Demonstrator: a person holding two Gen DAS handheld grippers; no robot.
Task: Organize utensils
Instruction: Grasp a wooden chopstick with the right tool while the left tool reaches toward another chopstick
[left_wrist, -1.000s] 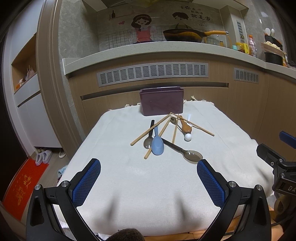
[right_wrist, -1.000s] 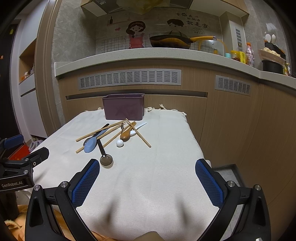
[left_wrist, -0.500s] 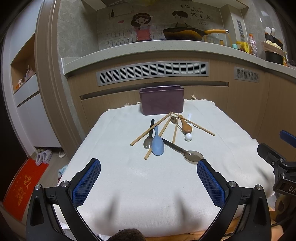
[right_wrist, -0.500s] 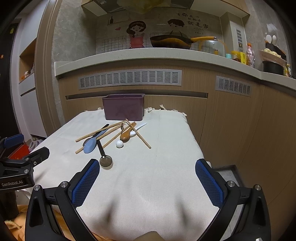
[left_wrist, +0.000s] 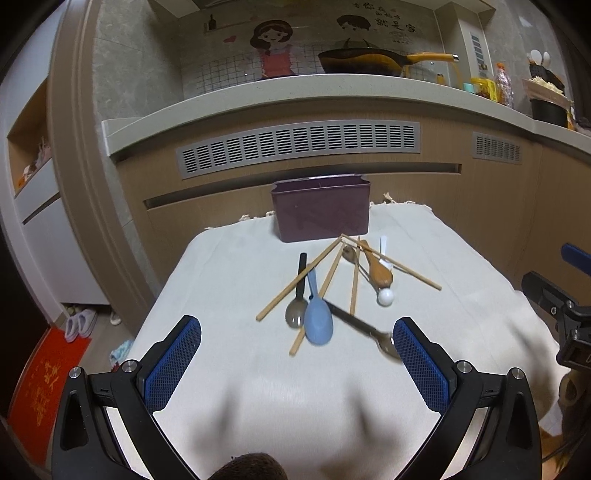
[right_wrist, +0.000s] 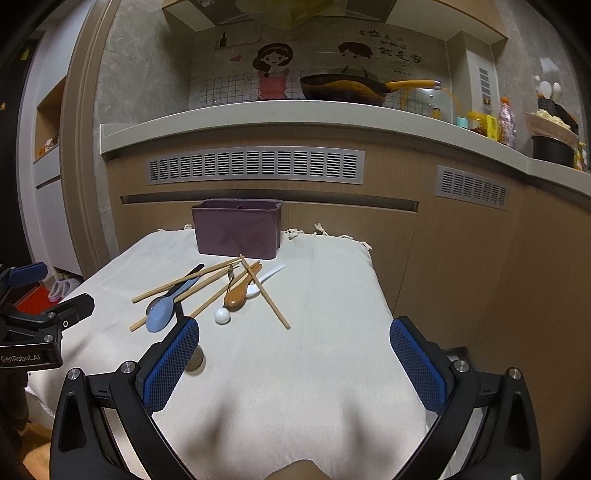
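Both grippers have advanced toward the pile: left gripper (left_wrist: 297, 365) and right gripper (right_wrist: 295, 363), jaws spread wide, nothing held. Probably the approach, with no utensil picked. Blue spoon (left_wrist: 317, 321) lies mid-cloth, bowl nearest, handle pointing away toward the purple caddy (left_wrist: 320, 208); chopsticks (left_wrist: 295, 282) cross it diagonally.

A home kitchen. A wok (right_wrist: 343, 90) sits on the stone counter (right_wrist: 295, 118) before a cartoon-decorated tiled backsplash (right_wrist: 273, 74). Slippers (left_wrist: 79, 323) lie on the floor.
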